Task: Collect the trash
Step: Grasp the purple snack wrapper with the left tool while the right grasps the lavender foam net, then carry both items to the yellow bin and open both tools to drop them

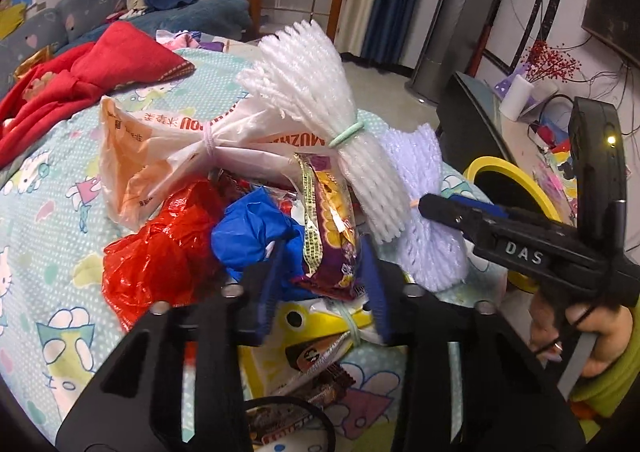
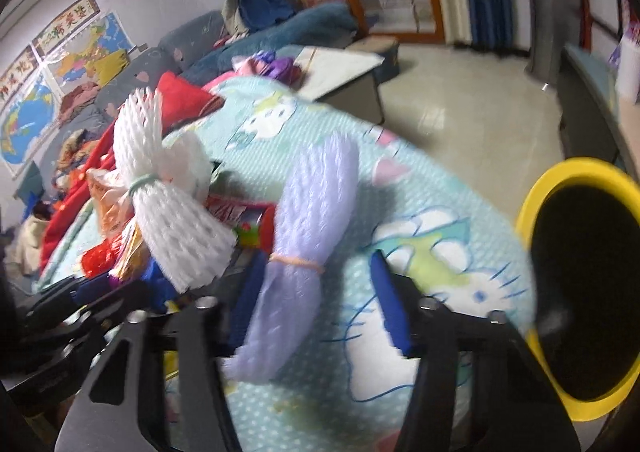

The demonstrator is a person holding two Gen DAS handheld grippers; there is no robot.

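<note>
The left gripper (image 1: 323, 284) is pinched on a light, crinkly purple snack wrapper (image 1: 334, 236). The soft lilac foam net (image 2: 298, 248) is straddled by the half-open right gripper (image 2: 320, 304), one pad apart; its banded waist is judged the best hold.

A bed-like surface under a pale teal cartoon-print sheet (image 1: 48, 211) carries a heap of trash: a red plastic bag (image 1: 156, 252) and a tied yellow wrapper (image 1: 320, 316) lie directly on the cloth, and a lilac foam net (image 2: 296, 252) rests near its edge. A red garment (image 1: 80, 79) is spread farther back, possibly over a pillow
</note>
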